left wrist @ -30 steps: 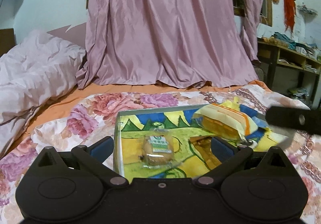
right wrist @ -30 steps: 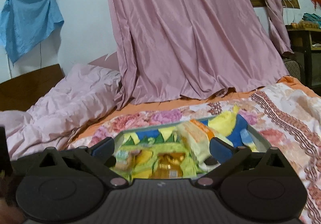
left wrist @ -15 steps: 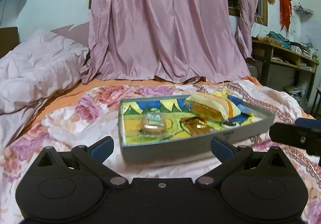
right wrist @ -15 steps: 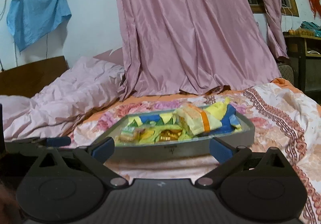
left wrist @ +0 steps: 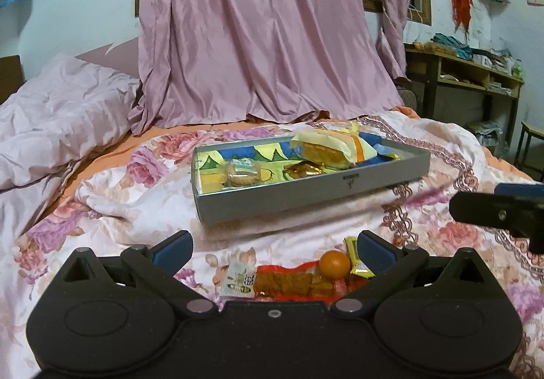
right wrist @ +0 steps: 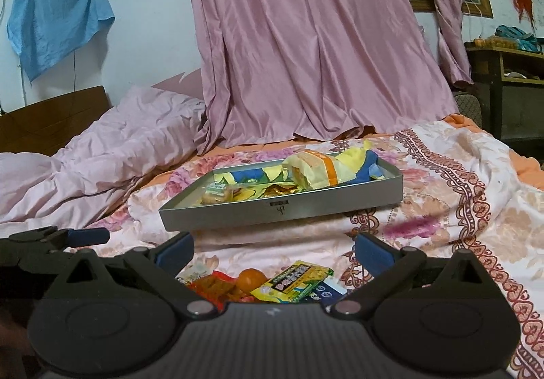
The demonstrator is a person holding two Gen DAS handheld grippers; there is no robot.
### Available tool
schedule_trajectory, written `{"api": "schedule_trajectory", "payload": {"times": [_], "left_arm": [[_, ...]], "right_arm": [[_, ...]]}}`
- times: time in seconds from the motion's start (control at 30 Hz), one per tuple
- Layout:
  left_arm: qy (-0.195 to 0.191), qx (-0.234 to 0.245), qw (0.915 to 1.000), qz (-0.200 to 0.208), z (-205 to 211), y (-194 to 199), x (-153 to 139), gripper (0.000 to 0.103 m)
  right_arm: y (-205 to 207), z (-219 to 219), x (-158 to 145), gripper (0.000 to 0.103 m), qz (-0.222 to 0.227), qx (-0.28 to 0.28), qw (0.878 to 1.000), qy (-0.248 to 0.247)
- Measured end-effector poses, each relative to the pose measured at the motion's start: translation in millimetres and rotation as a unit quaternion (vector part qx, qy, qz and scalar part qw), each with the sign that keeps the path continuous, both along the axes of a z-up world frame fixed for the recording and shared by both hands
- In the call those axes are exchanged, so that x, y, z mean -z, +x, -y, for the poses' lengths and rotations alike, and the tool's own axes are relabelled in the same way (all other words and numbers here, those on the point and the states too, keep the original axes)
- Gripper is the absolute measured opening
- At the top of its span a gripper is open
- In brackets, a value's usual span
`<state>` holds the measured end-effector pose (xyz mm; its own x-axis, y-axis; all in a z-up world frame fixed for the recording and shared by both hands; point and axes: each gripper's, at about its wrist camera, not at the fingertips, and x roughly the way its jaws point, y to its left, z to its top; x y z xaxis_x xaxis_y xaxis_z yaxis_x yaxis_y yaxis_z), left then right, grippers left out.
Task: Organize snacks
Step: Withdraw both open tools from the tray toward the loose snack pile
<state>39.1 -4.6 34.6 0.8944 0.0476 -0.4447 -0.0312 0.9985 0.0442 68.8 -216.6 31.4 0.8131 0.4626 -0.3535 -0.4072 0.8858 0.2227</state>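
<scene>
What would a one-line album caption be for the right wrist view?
Open right claw hovers over loose snacks beside a small orange, the gray tray waiting on the floral bedspread.

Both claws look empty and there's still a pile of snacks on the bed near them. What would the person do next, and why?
Probably lower the open right gripper onto the yellow-green snack packet just below it and close. It lies on top of the loose pile beside the small orange, while the gray tray already holds three snacks and has room.
</scene>
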Motion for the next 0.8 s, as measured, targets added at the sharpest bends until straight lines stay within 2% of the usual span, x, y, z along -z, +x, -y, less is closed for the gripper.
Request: {"api": "schedule_trajectory", "payload": {"times": [0.23, 0.4, 0.47, 0.57, 0.7, 0.8], "left_arm": [[0.029, 0.005, 0.9996, 0.0, 4, -1, 5, 0.102], [0.013, 0.008, 0.9999, 0.004, 0, 4, 14, 0.102], [0.009, -0.003, 0.9999, -0.011, -1, 10, 17, 0.102], [-0.004, 0.005, 1.0, 0.006, -2, 11, 16, 0.102], [0.004, 0.013, 0.9999, -0.005, 2, 18, 22, 0.102], [0.013, 0.019, 0.9992, -0.033, 4, 27, 34, 0.102]], "right_arm": [[8, 10, 7, 0.103, -0.029, 0.008, 0.999, 0.014], [7, 2, 6, 0.103, -0.008, 0.005, 1.0, -0.021], [8, -2, 7, 0.103, -0.006, 0.0, 1.0, -0.026], [7, -9, 8, 0.103, 0.005, -0.005, 0.999, -0.043], [12, -15, 13, 0.103, 0.001, -0.018, 0.998, -0.054], [15, -18, 17, 0.103, 0.004, -0.016, 0.997, -0.07]]}}
